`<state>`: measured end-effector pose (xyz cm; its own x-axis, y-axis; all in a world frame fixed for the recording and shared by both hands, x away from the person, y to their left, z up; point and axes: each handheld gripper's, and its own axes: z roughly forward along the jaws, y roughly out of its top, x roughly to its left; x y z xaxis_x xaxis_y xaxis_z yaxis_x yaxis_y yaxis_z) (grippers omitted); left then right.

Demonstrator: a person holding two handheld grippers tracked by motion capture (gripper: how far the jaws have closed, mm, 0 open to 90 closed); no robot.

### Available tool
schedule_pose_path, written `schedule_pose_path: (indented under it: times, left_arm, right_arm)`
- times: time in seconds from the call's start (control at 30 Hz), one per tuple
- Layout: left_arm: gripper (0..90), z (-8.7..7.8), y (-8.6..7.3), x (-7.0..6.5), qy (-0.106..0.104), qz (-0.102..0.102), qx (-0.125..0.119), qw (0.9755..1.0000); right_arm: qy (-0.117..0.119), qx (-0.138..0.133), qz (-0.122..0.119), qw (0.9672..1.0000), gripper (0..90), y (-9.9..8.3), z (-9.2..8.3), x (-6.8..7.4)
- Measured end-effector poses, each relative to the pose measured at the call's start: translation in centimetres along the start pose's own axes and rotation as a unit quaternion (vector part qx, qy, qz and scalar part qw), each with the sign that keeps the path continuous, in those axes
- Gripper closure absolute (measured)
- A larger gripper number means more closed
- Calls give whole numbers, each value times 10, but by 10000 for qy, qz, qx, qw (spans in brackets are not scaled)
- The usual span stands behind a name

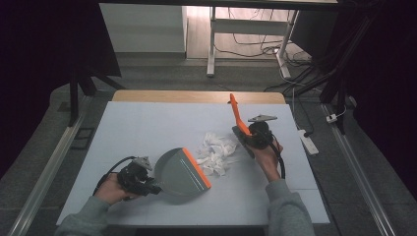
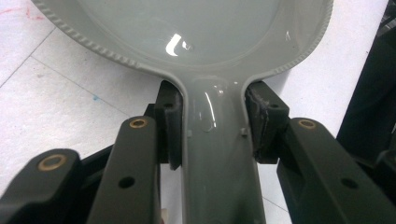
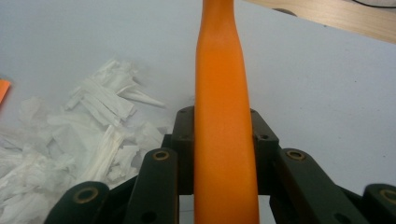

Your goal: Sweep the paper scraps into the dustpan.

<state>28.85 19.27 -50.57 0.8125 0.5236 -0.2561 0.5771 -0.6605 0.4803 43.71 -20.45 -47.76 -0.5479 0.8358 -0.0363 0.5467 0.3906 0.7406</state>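
Our left gripper [image 2: 212, 121] clamps the grey dustpan [image 1: 179, 172] handle; our right gripper [image 3: 222, 140] clamps the orange brush [image 1: 239, 118] handle. The high view adds paper scraps [image 1: 215, 153] between them.

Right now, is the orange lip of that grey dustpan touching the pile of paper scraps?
Cannot tell. In the high view the dustpan has its orange lip right beside the paper scraps, but no clear gap or contact shows.

No legible text or labels anywhere
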Motion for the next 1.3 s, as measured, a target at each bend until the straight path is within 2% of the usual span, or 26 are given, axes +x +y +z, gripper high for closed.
schedule_pose_path:
  times: [0.13, 0.47, 0.93, 1.17, 1.3]
  left_arm:
    - [616, 0, 0, 1, -28, -21, 2, 10000]
    - [617, 1, 0, -1, -81, -38, 32, 10000]
    - [617, 7, 3, -2, -93, -11, 81, 9999]
    - [617, 7, 3, -2, -88, -16, 71, 9999]
    - [617, 6, 3, -2, -88, -17, 61, 9999]
  right_arm:
    - [6, 95, -43, 9999, 710, -1, 6, 3]
    - [99, 112, -161, 9998, 711, 1, 16, 13]
    - [264, 90, -318, 9991, 711, 0, 18, 26]
    - [461, 64, -394, 9981, 711, 0, 17, 39]
    - [469, 55, -496, 9977, 711, -2, 17, 46]
